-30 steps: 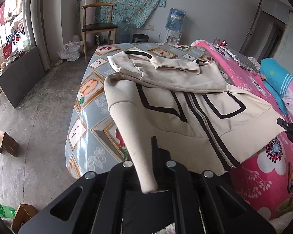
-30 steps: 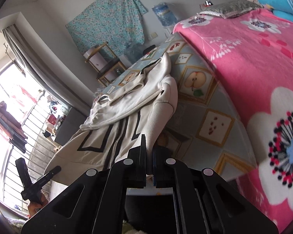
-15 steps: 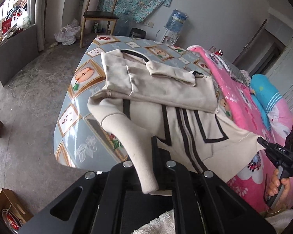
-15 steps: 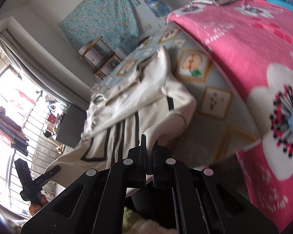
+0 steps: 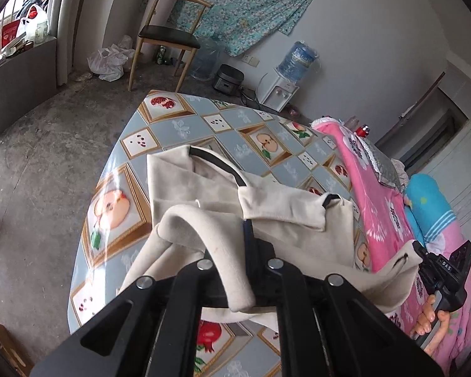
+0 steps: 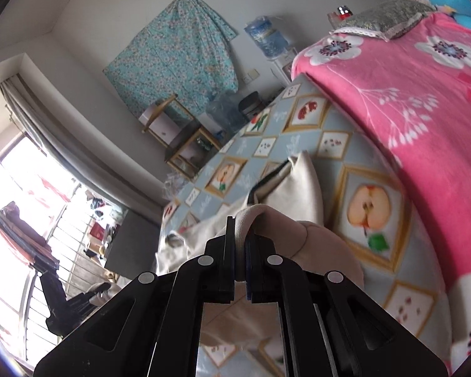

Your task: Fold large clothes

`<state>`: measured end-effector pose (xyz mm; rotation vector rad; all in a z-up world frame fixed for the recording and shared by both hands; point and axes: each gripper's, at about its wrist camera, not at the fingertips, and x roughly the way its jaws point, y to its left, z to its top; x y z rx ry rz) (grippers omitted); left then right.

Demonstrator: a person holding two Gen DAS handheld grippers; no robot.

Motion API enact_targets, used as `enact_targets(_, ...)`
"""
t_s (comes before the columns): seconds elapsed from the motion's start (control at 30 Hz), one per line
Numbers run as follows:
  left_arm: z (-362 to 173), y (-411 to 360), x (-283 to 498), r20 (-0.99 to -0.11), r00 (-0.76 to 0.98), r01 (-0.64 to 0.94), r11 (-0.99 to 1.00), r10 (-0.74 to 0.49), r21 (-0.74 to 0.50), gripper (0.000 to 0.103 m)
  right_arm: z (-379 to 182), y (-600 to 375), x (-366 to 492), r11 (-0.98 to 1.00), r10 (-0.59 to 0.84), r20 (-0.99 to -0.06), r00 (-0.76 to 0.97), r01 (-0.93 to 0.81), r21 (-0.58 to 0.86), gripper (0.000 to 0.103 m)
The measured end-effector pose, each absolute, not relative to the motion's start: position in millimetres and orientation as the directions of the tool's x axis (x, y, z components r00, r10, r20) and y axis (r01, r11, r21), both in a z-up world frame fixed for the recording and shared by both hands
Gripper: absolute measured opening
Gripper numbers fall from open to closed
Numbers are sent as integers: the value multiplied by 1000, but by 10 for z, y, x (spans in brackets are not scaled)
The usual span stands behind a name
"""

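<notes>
Clearly both tools are clamped on the hem of the cream jacket [image 5: 201,188]: the left tool [image 5: 246,245] has its jaws closed on a fold of fabric at lower centre of its view, and the right tool [image 6: 240,245] pinches a rolled edge between jaws nearly touching. The jacket lies on the fruit-patterned counter [image 5: 172,125], its collar end flat toward the upper middle of the left view, its lower half lifted and curling over toward that collar. Its long axis seems to run from the tools away toward the far counter edge, collar pointing at the water dispenser [image 5: 285,75]. The risk, I judge, is an uneven fold: in the left view the right tool [image 5: 439,270] sits far off at the right edge, so the hem sags between the grips and could land skewed or bunched. The thick fabric may also slip from one pinch, or drag the folded sleeves [image 5: 282,201] out of place.
</notes>
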<state>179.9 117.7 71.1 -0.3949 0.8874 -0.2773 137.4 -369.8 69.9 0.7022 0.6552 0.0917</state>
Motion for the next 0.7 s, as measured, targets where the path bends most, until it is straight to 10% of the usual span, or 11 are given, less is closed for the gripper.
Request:
enact_targets(0.4,113,1063,3193,-784,524,10,923,-332,-384,9,0,-4000,2761,729,316,-631,709,245,639,6)
enact_targets(0.53,-234,1151,3478,-814,422,-66,881,-400,-468,30,-279,-4111,2963,689,366,-655,661,281,668,17)
enact_targets(0.7,-39,1444,3358,-717,534,-95,810,-449,-578,61,-135,-4223,2843,700,346,-621,703,247,670,54)
